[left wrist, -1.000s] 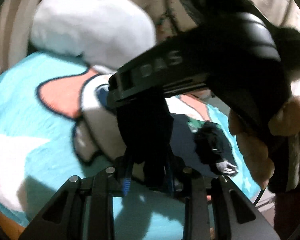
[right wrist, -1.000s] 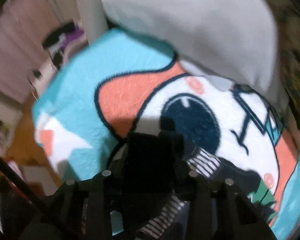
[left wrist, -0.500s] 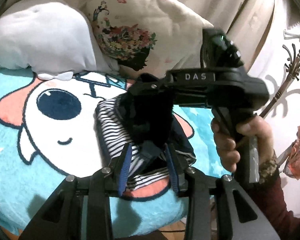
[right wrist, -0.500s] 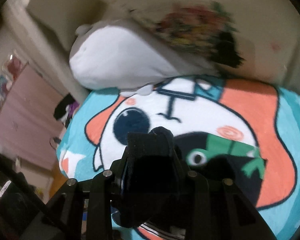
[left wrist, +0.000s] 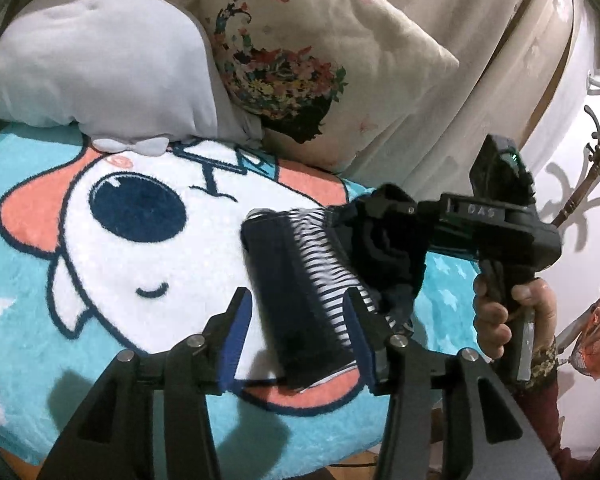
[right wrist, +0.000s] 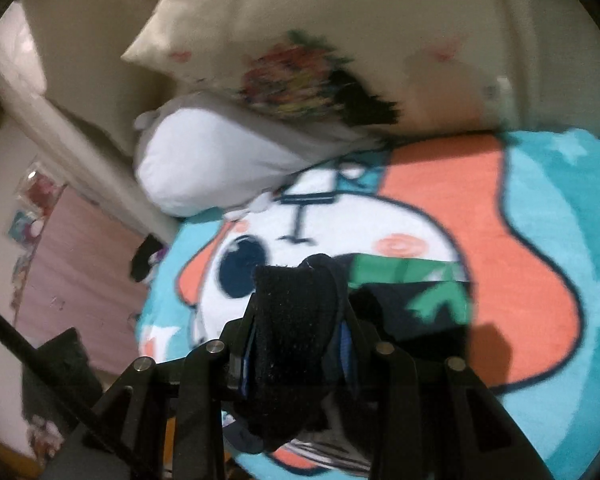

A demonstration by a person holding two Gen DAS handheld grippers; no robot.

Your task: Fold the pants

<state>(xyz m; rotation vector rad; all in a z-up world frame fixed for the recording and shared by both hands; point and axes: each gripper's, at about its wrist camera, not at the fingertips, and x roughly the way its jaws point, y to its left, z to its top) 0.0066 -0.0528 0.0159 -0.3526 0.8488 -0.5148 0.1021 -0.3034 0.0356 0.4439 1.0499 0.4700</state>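
Left tongs: the black left gripper with blue pads is wide open. It holds nothing. The folded cloth sits between its fingers, but they do not pinch it.
Right tongs: the black right gripper is squeezed shut on a thick bunch of dark cloth. In the left camera it grips the far right side of the pants.
Pants: the dark navy pants with a black-and-white striped lining lie folded on the mat, near its front edge. One end is lifted by the right tongs.
Hand: the person's right hand holds the black handle of the right tongs.
Mat: the fluffy teal mat with a white cartoon face and orange patches is under the pants.
Grey pillow: the soft grey and white plush pillow rests at the back of the mat.
Flower pillow: the cream pillow with a flower print leans behind it.
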